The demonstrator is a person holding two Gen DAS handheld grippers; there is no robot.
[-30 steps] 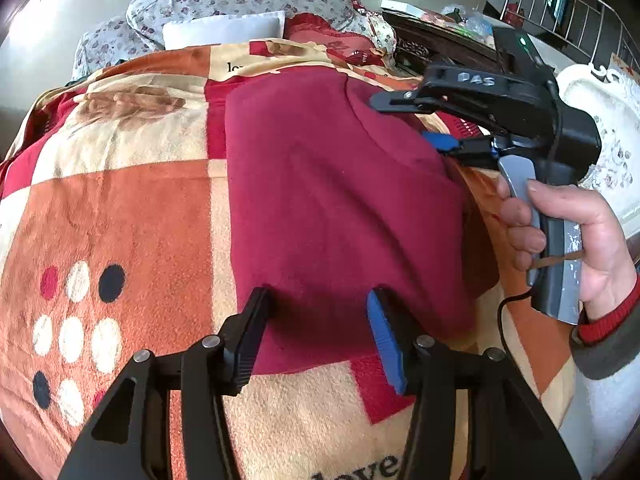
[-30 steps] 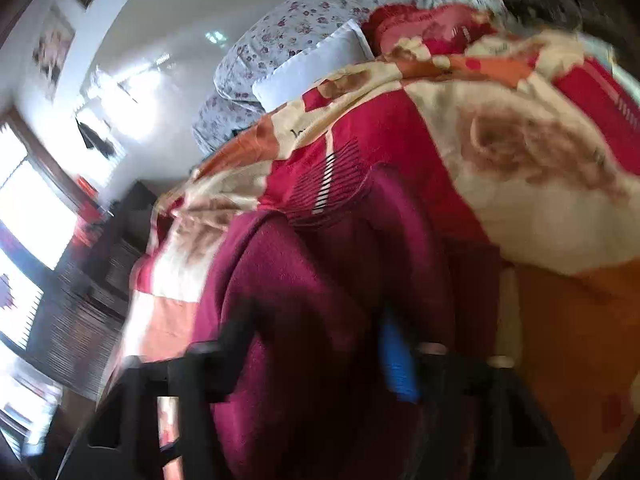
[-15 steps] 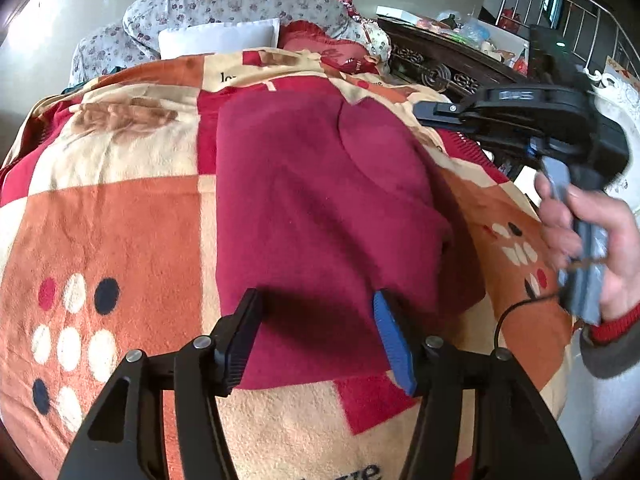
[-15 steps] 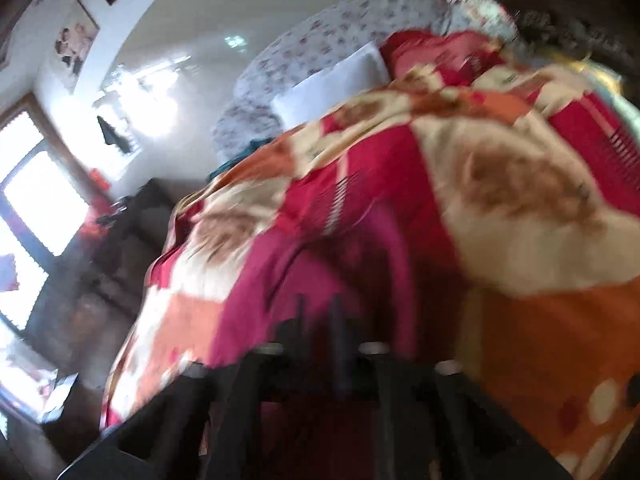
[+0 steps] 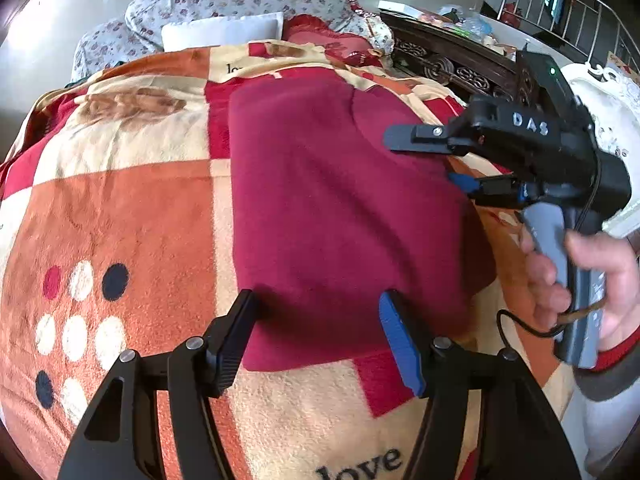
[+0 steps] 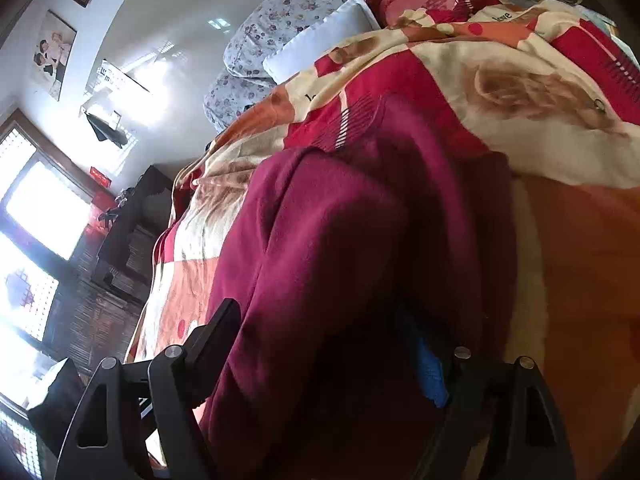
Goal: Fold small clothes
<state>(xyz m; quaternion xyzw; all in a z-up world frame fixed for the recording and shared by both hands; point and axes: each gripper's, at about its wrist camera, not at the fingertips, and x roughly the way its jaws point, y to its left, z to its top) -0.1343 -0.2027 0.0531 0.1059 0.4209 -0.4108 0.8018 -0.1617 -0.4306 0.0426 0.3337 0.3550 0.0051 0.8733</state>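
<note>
Maroon garment (image 5: 340, 216) lies on the patterned blanket (image 5: 120, 208), side apparently folded in; further folds likely remain. Left gripper (image 5: 316, 332) and right gripper (image 5: 424, 160) have both just been opening, nothing clamped.

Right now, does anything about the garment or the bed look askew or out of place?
Nothing stands out. The dark red garment lies folded and fairly flat on the patterned blanket. The left gripper stands open over its near edge, and the right gripper, jaws just opened, stands open at its side.
</note>
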